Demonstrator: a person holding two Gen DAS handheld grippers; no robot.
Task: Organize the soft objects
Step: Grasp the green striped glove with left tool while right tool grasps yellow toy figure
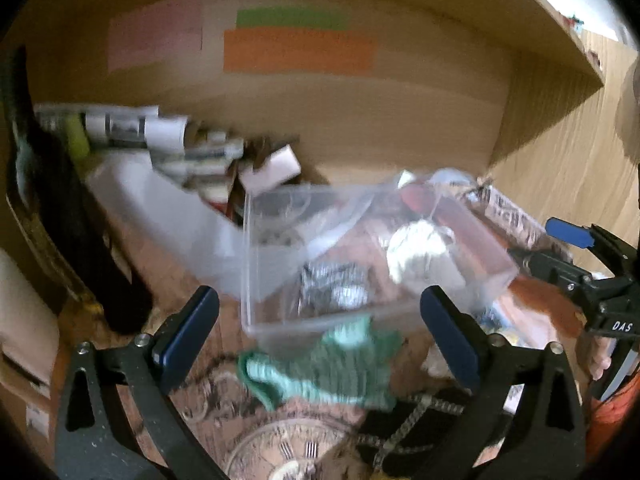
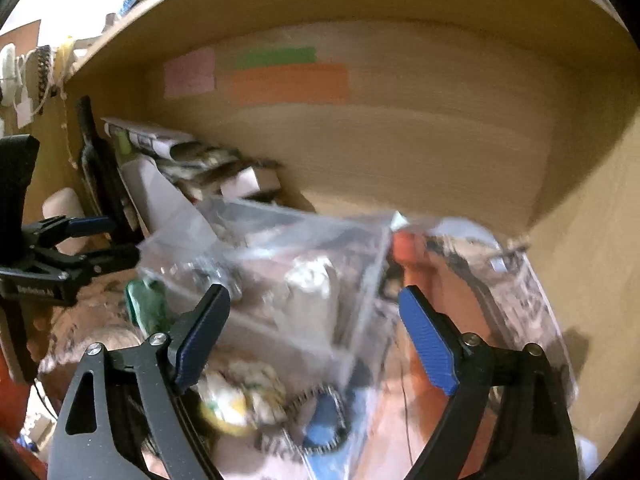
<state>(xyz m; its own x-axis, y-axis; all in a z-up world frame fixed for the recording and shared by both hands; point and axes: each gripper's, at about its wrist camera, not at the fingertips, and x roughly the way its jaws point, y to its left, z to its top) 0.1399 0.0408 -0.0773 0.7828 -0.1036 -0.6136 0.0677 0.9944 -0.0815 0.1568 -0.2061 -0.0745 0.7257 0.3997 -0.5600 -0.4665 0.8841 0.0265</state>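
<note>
Clear bin [image 1: 360, 256] sits mid-table, under the shelf [image 1: 552, 20]. Knit cloth [image 1: 324, 368] lies just in front of the bin's near wall. Rolled papers [image 1: 132, 128] are stacked behind-left of the bin, against the back panel [image 1: 360, 120]. Printed pouch [image 1: 512, 216] lies to the bin's right.

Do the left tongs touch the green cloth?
Apart. In the left wrist view the left tongs are open, and the green cloth lies between the fingers with clear gaps on both sides.
</note>
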